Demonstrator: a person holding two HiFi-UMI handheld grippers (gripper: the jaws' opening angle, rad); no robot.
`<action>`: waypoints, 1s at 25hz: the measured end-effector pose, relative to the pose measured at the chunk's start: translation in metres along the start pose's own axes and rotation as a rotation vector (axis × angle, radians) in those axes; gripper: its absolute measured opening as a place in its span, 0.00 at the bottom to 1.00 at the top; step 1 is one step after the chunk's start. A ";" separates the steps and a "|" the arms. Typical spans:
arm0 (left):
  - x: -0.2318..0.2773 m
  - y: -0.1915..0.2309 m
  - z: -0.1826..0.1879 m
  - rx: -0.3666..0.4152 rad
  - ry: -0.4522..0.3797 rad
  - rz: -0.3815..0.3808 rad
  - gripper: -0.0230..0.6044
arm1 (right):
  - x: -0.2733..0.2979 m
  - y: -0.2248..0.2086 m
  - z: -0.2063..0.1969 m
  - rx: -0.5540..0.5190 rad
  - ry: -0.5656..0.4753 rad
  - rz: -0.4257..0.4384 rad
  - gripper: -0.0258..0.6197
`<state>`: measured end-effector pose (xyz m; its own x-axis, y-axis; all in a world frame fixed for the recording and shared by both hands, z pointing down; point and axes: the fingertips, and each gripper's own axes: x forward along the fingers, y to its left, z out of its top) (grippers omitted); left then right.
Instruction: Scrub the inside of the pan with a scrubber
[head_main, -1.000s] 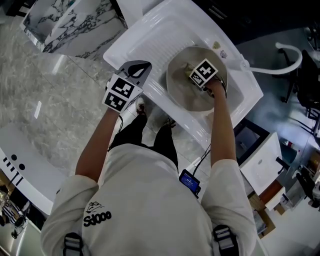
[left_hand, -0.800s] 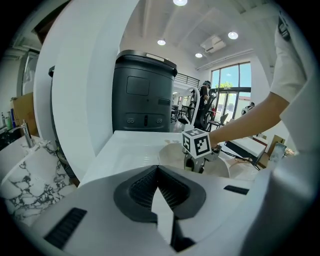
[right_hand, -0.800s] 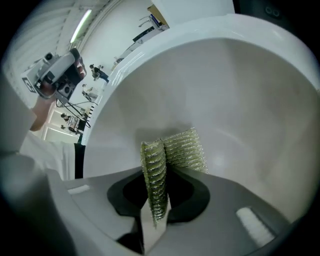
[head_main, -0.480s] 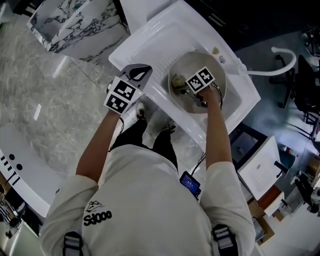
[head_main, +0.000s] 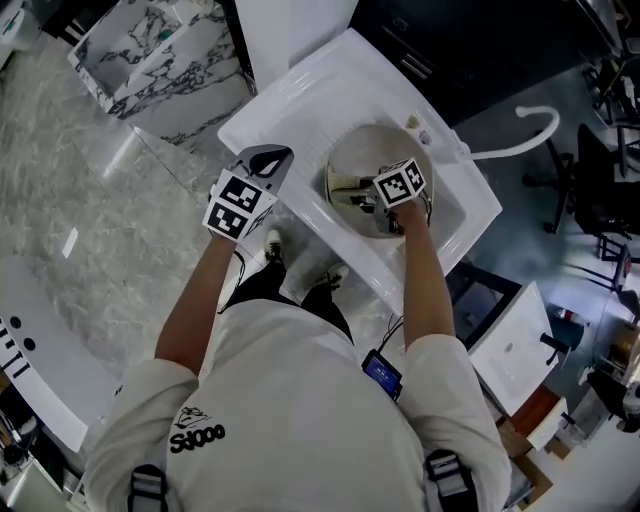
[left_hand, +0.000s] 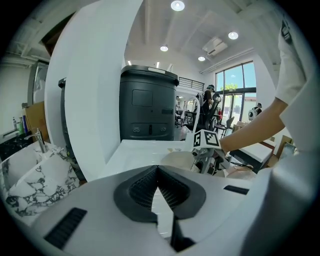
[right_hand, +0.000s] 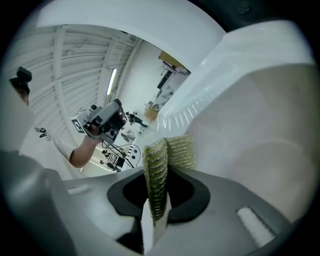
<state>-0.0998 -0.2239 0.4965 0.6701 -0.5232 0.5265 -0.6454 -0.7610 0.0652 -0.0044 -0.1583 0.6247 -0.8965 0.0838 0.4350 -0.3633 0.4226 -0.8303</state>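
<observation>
White sink basin (head_main: 300, 95) holds the round grey pan (head_main: 352, 150); right gripper (right_hand: 156, 202), clamped on the folded green scrubber (right_hand: 158, 170), should press flat, circling; left gripper (left_hand: 159, 192) waits, jaws together.

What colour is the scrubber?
A yellowish-green ridged scrubber pad; it shows best in the right gripper view.

Grey marble floor (head_main: 100, 230); recessed ceiling lights (left_hand: 177, 5), tall windows (left_hand: 235, 92) far R, black cabinet (left_hand: 147, 107)

Head view: overhead, steeply down, far; covers sink (head_main: 300, 90), pan (head_main: 360, 152), left gripper (head_main: 272, 155), right gripper (head_main: 350, 186).
Left gripper view: low, level across sink toward pan.
Right gripper view: close inside pan, facing back toward left gripper.
Shared: pan.
</observation>
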 end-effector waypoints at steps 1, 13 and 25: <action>-0.001 -0.002 0.003 -0.001 -0.005 0.001 0.05 | -0.004 0.008 0.005 -0.024 -0.033 0.002 0.16; 0.014 -0.035 0.062 0.083 -0.086 -0.029 0.05 | -0.128 0.058 0.058 -0.247 -0.445 -0.370 0.16; 0.035 -0.077 0.151 0.237 -0.196 -0.107 0.05 | -0.263 0.127 0.061 -0.458 -0.701 -0.812 0.16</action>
<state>0.0288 -0.2412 0.3819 0.8019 -0.4821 0.3530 -0.4801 -0.8715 -0.0997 0.1698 -0.1818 0.3830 -0.4383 -0.8172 0.3743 -0.8974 0.4215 -0.1306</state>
